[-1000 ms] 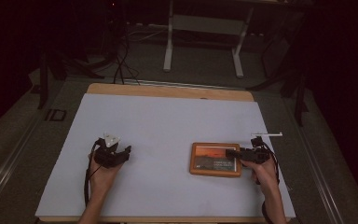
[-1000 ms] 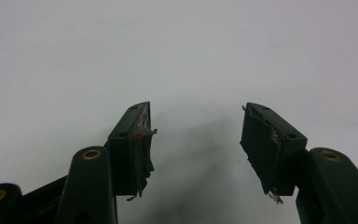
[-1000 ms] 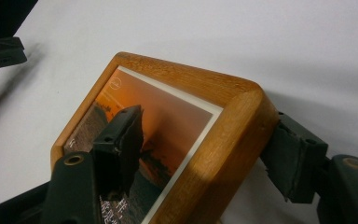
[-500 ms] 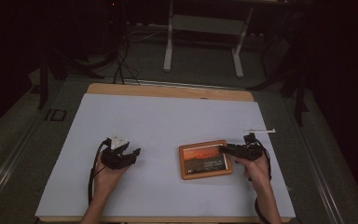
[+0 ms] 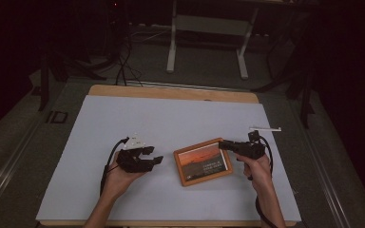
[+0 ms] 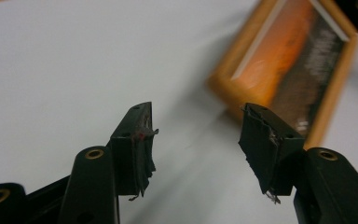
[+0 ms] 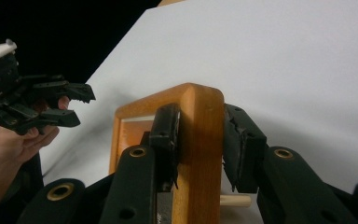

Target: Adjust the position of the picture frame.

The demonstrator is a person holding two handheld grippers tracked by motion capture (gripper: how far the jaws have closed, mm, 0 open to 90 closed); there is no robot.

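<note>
Right gripper (image 7: 199,140), lower centre of its own view: jaws have just been closing and now straddle the near rail of the picture frame (image 7: 193,121), one jaw inside the rail, one outside. The inner pad looks pressed to the wood; the outer one seems to touch, so I read this as a grip on the rail (a sliver of gap on the right side cannot be ruled out).

High view: the picture frame (image 5: 203,162) sits at centre-right of the white table cover (image 5: 171,118), lower half of the picture. Its long axis runs lower left to upper right, and its right end looks lifted by the right gripper (image 5: 224,144).

Left gripper (image 5: 152,156), left of the frame in the high view: jaws parted, nothing between them, pointing right toward the frame's free left end. In its own view the left gripper (image 6: 196,140) has the frame (image 6: 289,60) ahead, upper right, apart from both jaws.

Judgement: the left gripper is nearer the free short side; the coming move turns on closing that gap along the frame's long axis.
</note>
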